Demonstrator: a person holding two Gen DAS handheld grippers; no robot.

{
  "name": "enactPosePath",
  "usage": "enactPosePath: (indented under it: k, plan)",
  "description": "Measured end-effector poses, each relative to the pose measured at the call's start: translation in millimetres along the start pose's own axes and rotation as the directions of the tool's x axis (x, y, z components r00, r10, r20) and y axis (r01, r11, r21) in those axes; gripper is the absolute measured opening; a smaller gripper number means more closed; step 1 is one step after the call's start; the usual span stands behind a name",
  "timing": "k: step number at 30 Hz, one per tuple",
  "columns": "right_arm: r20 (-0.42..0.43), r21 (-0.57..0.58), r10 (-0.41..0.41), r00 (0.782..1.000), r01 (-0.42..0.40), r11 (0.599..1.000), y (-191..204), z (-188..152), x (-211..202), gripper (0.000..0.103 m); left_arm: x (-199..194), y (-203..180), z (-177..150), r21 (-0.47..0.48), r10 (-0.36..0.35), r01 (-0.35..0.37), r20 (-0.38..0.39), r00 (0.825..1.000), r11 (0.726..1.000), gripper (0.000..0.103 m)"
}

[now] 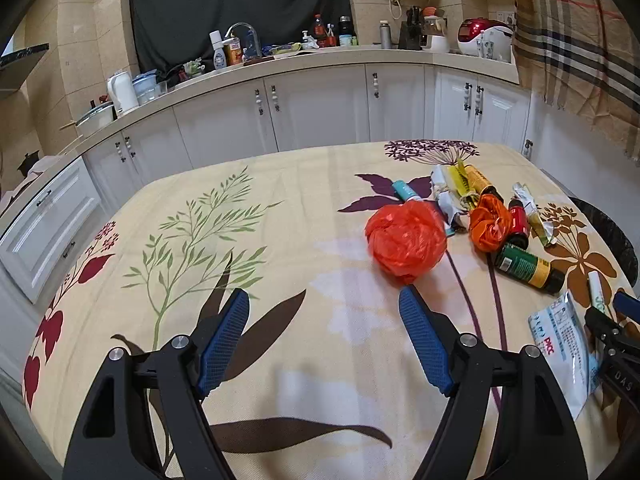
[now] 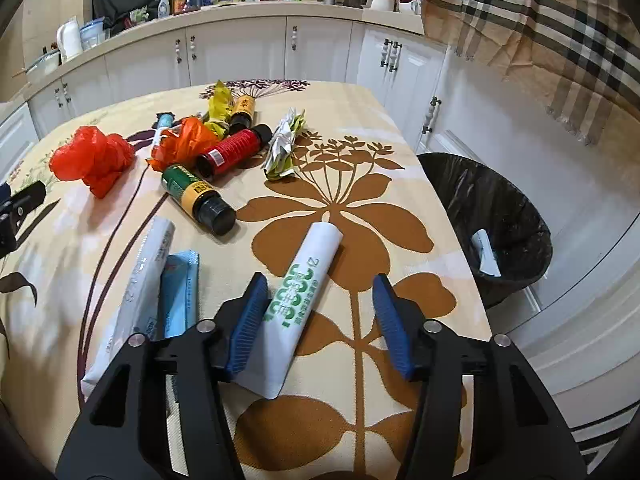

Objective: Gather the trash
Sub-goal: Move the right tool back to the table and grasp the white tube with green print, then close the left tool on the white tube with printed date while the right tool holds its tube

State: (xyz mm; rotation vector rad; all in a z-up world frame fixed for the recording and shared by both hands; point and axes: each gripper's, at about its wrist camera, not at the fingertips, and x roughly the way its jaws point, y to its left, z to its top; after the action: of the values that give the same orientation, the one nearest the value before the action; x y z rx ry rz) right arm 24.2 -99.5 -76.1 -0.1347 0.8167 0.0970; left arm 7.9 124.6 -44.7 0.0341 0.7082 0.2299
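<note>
Trash lies scattered over the floral tablecloth (image 2: 360,128) of a kitchen table. Nearest the right gripper (image 2: 320,320) is a white toothpaste tube (image 2: 308,284) printed with green characters, the cap end pointing away; it lies flat on the cloth between the two blue pads. The left pad sits against the tube's edge, the right pad stands clear of it, so the jaws are part open and nothing is lifted. Just to the tube's left lie a white plastic packet (image 2: 136,292) and a light blue packet (image 2: 180,292), side by side and touching; in the left wrist view the white one shows red letters that look like "PICC", with fine print too small to read.

Further back lies a green bottle with a yellow label and black cap (image 2: 198,198), a red bottle (image 2: 234,148), an orange-labelled bottle (image 2: 244,109), a yellow wrapper (image 2: 220,106), a crumpled white and green wrapper (image 2: 286,144), a crumpled orange bag (image 2: 182,142) and a small teal tube (image 2: 163,121). Their labels cannot be read.

The left gripper (image 1: 324,300) hovers over bare cloth with its jaws wide apart and empty; a crumpled red plastic bag (image 1: 406,238) lies just beyond its right fingertip.

A black-lined trash bin (image 2: 492,204) stands on the floor beside the table's right edge, with a whitish scrap inside.
</note>
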Motion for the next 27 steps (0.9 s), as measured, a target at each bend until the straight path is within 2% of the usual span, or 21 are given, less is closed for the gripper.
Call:
enactPosePath:
  k: [3,5,6,14,27]
  plan:
    - [0.004,-0.005,0.010,1.000,-0.010,1.000,2,-3,-2,0.038,-2,1,-2,-0.009,-0.008,0.008,-0.005,1.000,1.000,0.075]
    - [0.005,-0.008,0.018,1.000,-0.018,1.000,1,-3,-3,0.020,-5,-2,-2,-0.006,-0.017,0.017,0.000,1.000,1.000,0.075]
    - [0.004,-0.009,0.026,1.000,-0.026,1.000,1,-4,-3,0.018,-7,-4,-3,-0.002,-0.022,0.022,0.003,1.000,1.000,0.075]
    - [0.026,0.028,0.026,0.999,-0.027,0.999,-17,-9,-11,0.018,-19,-29,-3,0.013,-0.078,0.078,0.011,0.997,0.997,0.075]
    - [0.097,0.099,-0.028,0.995,0.019,0.995,-64,-21,-30,0.018,-46,-85,-6,0.075,-0.167,0.165,0.034,0.985,0.983,0.075]
